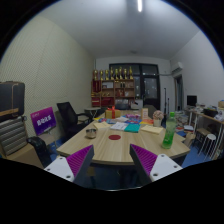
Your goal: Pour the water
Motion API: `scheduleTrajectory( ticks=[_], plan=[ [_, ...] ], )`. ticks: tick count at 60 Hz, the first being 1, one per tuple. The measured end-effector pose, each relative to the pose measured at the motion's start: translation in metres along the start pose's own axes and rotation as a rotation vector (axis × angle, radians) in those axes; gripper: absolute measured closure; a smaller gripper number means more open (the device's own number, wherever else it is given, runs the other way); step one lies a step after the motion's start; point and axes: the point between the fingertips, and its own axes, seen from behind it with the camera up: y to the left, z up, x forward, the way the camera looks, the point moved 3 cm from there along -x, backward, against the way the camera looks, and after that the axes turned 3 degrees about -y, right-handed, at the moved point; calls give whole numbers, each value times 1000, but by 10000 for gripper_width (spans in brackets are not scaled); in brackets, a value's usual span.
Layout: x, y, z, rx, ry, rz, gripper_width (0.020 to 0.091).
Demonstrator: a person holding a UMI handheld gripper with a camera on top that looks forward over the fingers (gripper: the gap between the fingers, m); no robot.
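Note:
My gripper (112, 166) is held high and well back from a long wooden table (110, 148), with its two purple-padded fingers (80, 160) spread wide apart and nothing between them. On the table beyond the fingers stand a green bottle (169, 130) at the right, an orange bottle (110, 114) near the middle and a small cup or bowl (91, 132) at the left. Which of these holds the water I cannot tell from this distance.
Books and papers (133, 127) lie across the table. Office chairs (70, 117) stand at the left, one (42, 150) by the near corner. A purple sign (44, 121) stands at the left, shelves (113, 88) line the back wall, and a desk with a monitor (192, 102) is at the right.

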Motion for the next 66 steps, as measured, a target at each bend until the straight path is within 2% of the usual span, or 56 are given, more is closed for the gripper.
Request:
scheduleTrajectory(
  ticks=[13, 23, 37, 56, 60, 64, 66],
  plan=[
    [30, -45, -10, -26, -25, -66, 289],
    [64, -146, -17, -71, -33, -194, 289],
    [146, -267, -22, -103, -48, -337, 291],
    [247, -333, -36, -20, -50, -390, 290],
    [260, -338, -35, -28, -53, -381, 311],
    [266, -348, -35, -41, -49, -392, 602],
    [269, -350, -35, -35, -52, -396, 605]
  ],
)
